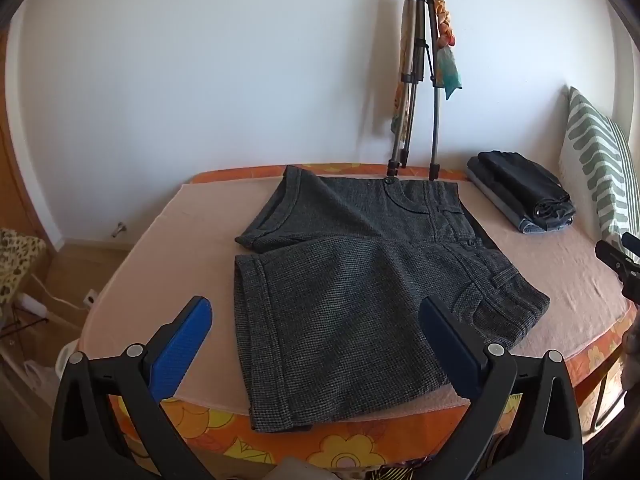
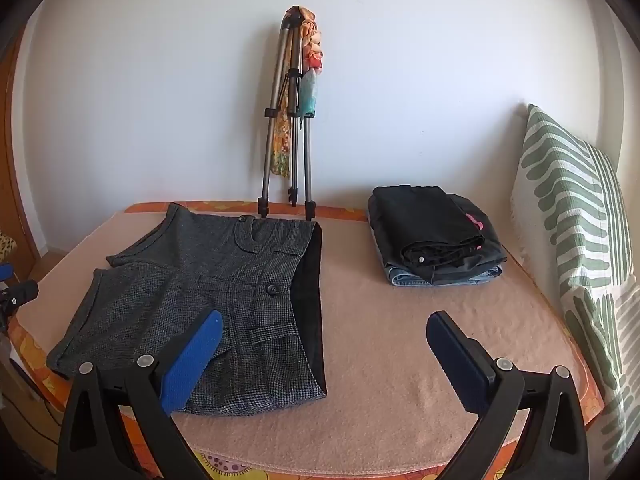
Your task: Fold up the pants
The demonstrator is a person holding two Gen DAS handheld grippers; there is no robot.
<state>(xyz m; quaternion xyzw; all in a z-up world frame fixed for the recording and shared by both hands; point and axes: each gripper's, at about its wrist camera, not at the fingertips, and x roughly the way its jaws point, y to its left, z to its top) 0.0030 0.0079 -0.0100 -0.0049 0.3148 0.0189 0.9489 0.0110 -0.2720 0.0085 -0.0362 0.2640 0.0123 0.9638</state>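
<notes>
Grey tweed shorts [image 1: 352,280] lie flat on a pink blanket [image 1: 168,256], legs to the left, waistband to the right. They also show in the right wrist view [image 2: 208,280], with the dark inner waistband facing right. My left gripper [image 1: 316,320] is open and empty, hovering above the near leg's hem area. My right gripper [image 2: 324,332] is open and empty, above the near waistband corner. The right gripper's tip shows at the right edge of the left wrist view [image 1: 620,260].
A stack of folded dark clothes and jeans [image 2: 432,236] sits at the back right. A green-striped pillow [image 2: 576,216] leans at the right. A tripod with scarves [image 2: 292,120] stands against the wall behind the shorts. The orange flowered bed edge [image 1: 344,448] is near.
</notes>
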